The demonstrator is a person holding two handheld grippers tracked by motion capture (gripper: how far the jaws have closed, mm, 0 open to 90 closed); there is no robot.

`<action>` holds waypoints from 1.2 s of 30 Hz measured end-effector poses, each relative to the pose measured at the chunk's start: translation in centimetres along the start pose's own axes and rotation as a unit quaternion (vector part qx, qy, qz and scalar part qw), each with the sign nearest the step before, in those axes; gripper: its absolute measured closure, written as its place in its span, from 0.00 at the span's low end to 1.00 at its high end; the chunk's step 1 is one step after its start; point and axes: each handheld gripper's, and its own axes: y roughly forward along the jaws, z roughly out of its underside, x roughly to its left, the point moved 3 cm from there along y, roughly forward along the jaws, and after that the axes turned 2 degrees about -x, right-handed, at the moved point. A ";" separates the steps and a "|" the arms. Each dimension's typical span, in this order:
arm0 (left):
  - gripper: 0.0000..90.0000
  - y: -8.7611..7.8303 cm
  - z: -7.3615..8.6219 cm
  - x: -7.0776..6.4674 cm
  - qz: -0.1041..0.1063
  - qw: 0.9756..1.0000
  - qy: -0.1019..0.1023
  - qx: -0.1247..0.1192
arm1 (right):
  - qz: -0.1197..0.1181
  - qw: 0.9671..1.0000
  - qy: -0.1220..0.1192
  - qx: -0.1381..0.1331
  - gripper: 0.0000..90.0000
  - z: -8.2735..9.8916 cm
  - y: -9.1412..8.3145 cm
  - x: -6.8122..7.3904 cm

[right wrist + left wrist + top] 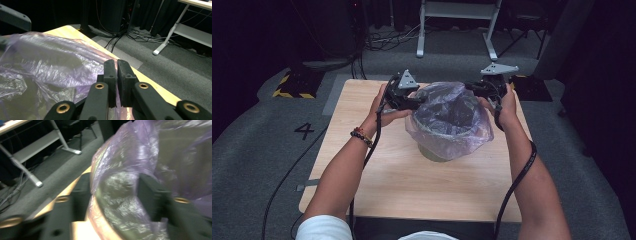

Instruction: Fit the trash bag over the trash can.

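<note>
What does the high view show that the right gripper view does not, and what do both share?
High view: the person's forearms, the left gripper at the purple bag, which lines a bin, and the whole wooden table.

Right gripper view: the right gripper close up, its jaws nearly together on the bag's edge.

Both: the bag, the table, grey carpet and a white desk frame.

A lab-like recording room: grey carpet point(257, 145), hazard-taped floor base point(292, 86), cable tangle point(387, 37), white desk frame point(457, 25).
</note>
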 end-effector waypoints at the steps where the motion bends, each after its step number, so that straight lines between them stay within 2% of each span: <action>1: 0.75 0.0 0.0 0.3 -0.010 1.000 0.001 -0.001 | 0.000 1.000 0.000 0.001 0.96 0.0 0.0 0.0; 5: 0.97 0.2 0.5 1.4 -0.012 1.000 0.000 -0.007 | 0.001 1.000 -0.001 0.005 0.96 0.2 0.1 -0.3; 6: 1.00 0.3 0.6 1.7 -0.013 1.000 0.002 -0.007 | 0.001 1.000 0.001 0.007 0.96 0.2 0.1 -0.4; 9: 1.00 0.6 1.1 2.3 -0.007 1.000 -0.007 -0.008 | 0.004 1.000 0.002 0.015 0.96 0.5 0.5 -0.7; 11: 1.00 0.7 1.2 2.6 -0.002 1.000 -0.019 -0.022 | 0.002 1.000 -0.002 0.020 0.96 0.7 0.7 -0.8; 14: 0.99 0.3 1.1 2.9 0.016 0.997 -0.054 -0.055 | 0.004 1.000 0.006 0.020 0.96 0.7 0.9 -1.0; 15: 0.83 0.2 0.9 2.9 0.017 0.996 -0.060 -0.060 | 0.004 1.000 0.006 0.019 0.96 0.6 0.9 -1.0; 16: 0.75 0.0 0.8 2.7 0.026 0.996 -0.055 -0.063 | 0.005 1.000 0.004 0.019 0.96 0.6 0.9 -1.0; 17: 0.61 -0.1 0.6 2.5 0.027 0.996 -0.051 -0.063 | 0.004 1.000 0.001 0.017 0.96 0.5 1.0 -0.9; 18: 0.55 -0.3 0.4 2.3 0.031 0.996 -0.050 -0.064 | 0.004 1.000 0.000 0.018 0.96 0.4 1.0 -0.8; 19: 0.48 -0.4 0.2 2.1 0.044 0.996 -0.051 -0.065 | 0.005 1.000 -0.002 0.018 0.95 0.3 1.0 -0.7; 20: 0.41 -0.4 0.0 1.8 0.043 0.996 -0.044 -0.065 | 0.005 1.000 0.000 0.017 0.95 0.3 1.0 -0.7; 21: 0.37 -0.4 -0.2 1.5 0.037 0.997 -0.039 -0.062 | 0.004 1.000 -0.001 0.016 0.95 0.2 1.0 -0.6; 23: 0.33 0.0 -0.5 1.0 0.053 0.997 -0.036 -0.045 | 0.001 1.000 -0.001 0.015 0.95 0.0 1.2 -0.4; 25: 0.30 0.6 -0.6 0.6 0.045 0.998 -0.022 -0.023 | -0.001 1.000 -0.005 0.016 0.94 -0.2 1.3 -0.1; 28: 0.29 1.4 -0.7 0.1 0.043 0.999 -0.007 -0.003 | -0.005 1.000 -0.011 0.014 0.94 -0.5 1.5 0.4; 30: 0.31 1.7 -0.8 0.0 0.042 0.999 -0.006 0.006 | -0.006 1.000 -0.015 0.015 0.94 -0.7 1.5 0.6; 31: 0.38 1.8 -0.9 0.1 0.027 1.000 -0.004 0.010 | -0.007 1.000 -0.017 0.013 0.94 -0.8 1.5 0.6; 32: 0.47 1.9 -0.9 0.3 0.004 1.000 0.001 0.016 | -0.009 1.000 -0.020 0.011 0.94 -0.9 1.5 0.7; 33: 0.54 1.9 -0.8 0.4 -0.003 1.000 0.001 0.018 | -0.011 1.000 -0.021 0.009 0.94 -0.9 1.4 0.7; 34: 0.62 1.8 -0.8 0.7 0.003 1.000 -0.003 0.013 | -0.010 1.000 -0.021 0.009 0.94 -0.9 1.4 0.7; 35: 0.78 1.7 -0.6 1.0 0.008 1.000 -0.001 0.013 | -0.011 1.000 -0.020 0.008 0.94 -0.9 1.4 0.6; 36: 0.82 1.7 -0.4 1.2 -0.004 1.000 0.009 0.016 | -0.011 1.000 -0.018 0.008 0.94 -0.9 1.4 0.6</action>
